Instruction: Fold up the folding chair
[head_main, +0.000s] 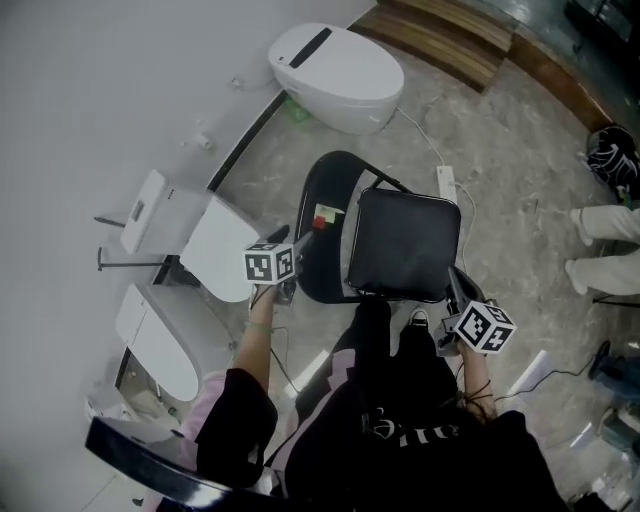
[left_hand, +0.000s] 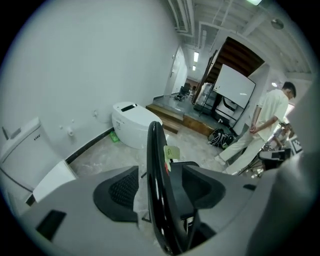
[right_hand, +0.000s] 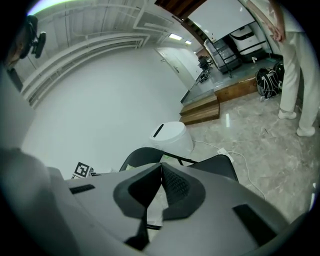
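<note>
Between the left hand-held gripper's (left_hand: 160, 187) wide-apart jaws stands the folding chair's (head_main: 316, 190) backrest rim (left_hand: 155, 150), unpinched, so an off-centre squeeze could let it slip, while the right hand-held gripper (right_hand: 161, 187), jaws together and empty, hovers just short of the seat (head_main: 404, 243).

Plain white wall (head_main: 120, 80) on left, grey marbled floor (head_main: 520, 150). White toilet (head_main: 335, 75), lid shut, sits against wall; two more toilets (head_main: 215, 245) further along it. Wooden step (head_main: 440, 35) at far end, whiteboard (left_hand: 235, 86) beyond. Power strip (head_main: 446, 182) + white cable on floor. Black backpack (head_main: 612, 155) near a person (left_hand: 270, 107) in pale clothes. Ceiling lights (left_hand: 196, 56) on.
</note>
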